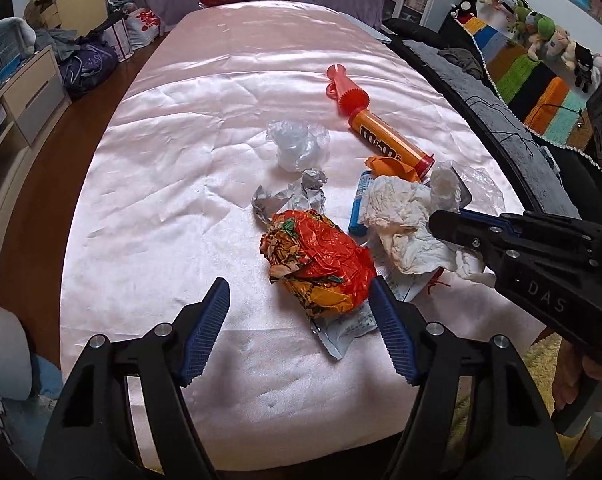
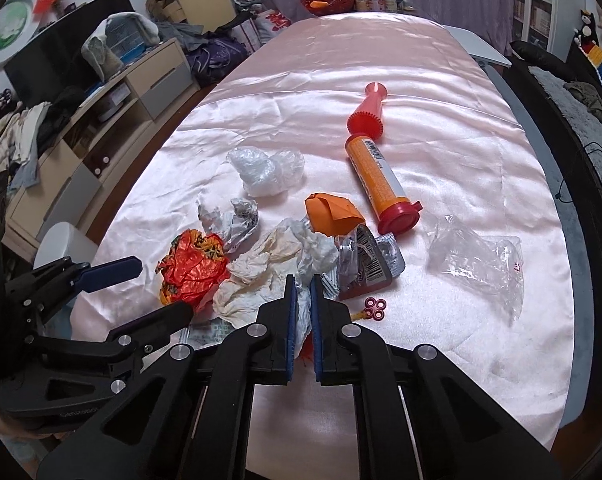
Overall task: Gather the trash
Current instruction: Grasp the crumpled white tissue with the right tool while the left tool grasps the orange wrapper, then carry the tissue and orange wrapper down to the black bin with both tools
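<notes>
the right tongs are clamped on the thin edge of the white tissue beside the orange wrapper, so it may tear, while the left tongs stand apart around that wrapper.

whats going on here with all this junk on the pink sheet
A person with a handheld gripper in each hand is clearing trash off a pink satin-covered table. The right gripper is nearly shut, pinching an edge of the crumpled white tissue paper. The left gripper is open, its fingers on either side of the crumpled red-and-orange foil wrapper. The orange candy tube and clear plastic bag lie untouched.
</notes>
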Demonstrator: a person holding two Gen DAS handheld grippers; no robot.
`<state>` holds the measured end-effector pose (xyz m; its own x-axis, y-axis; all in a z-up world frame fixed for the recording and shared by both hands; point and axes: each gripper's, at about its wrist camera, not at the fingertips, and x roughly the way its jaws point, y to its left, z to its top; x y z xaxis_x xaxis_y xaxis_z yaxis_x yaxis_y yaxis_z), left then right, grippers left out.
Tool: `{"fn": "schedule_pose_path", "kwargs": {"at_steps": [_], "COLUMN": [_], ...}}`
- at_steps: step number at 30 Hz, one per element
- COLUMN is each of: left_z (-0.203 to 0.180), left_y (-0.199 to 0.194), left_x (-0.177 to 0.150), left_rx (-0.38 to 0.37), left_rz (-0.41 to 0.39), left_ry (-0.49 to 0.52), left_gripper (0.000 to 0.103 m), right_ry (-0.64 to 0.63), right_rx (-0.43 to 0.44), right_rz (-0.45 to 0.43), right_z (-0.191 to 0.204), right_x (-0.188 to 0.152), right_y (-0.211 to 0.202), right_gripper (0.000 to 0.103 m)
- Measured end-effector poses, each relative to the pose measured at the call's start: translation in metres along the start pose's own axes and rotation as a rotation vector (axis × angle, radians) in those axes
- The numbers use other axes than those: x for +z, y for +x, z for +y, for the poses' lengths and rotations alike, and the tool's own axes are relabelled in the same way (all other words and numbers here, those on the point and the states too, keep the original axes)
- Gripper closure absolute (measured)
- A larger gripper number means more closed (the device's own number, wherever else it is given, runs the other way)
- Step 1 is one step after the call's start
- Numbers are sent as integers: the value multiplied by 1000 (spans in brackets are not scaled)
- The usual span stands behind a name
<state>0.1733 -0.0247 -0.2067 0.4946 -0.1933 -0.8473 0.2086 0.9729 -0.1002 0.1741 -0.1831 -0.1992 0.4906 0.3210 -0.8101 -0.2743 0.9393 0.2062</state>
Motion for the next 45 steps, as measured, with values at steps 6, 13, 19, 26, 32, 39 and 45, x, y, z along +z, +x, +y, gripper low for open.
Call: {"fn": "schedule_pose_path", "kwargs": {"at_steps": [6, 13, 19, 26, 32, 39, 45], "left_z": [0, 6, 10, 6, -8, -24, -30], "left_y": [14, 24, 10, -42, -93, -129, -140], "left_x": [11, 17, 15, 9, -15, -61, -101], "left_rx": [-37, -27, 0, 43, 52, 33, 15], "left_rz": [15, 35, 7, -80, -144, -158, -141], "left_ry": [-17, -29, -34, -9, 12, 26, 20], "left_gripper": [36, 56, 60, 60, 60, 60, 59], "right_ry": [-26, -12, -22, -40, -60, -62, -50], "right_rx": [-17, -33, -28, -26, -40, -60, -69], "right_rz": [4, -2, -32, -103, -159, -188, -176], "right_z": [-1, -8, -2, 11, 25, 33, 34], "right_x": [0, -1, 1, 0, -14, -49, -85], "right_y": [4, 1, -12, -51, -93, -128, -138], "right_gripper": [97, 97, 97, 97, 97, 97, 97]}}
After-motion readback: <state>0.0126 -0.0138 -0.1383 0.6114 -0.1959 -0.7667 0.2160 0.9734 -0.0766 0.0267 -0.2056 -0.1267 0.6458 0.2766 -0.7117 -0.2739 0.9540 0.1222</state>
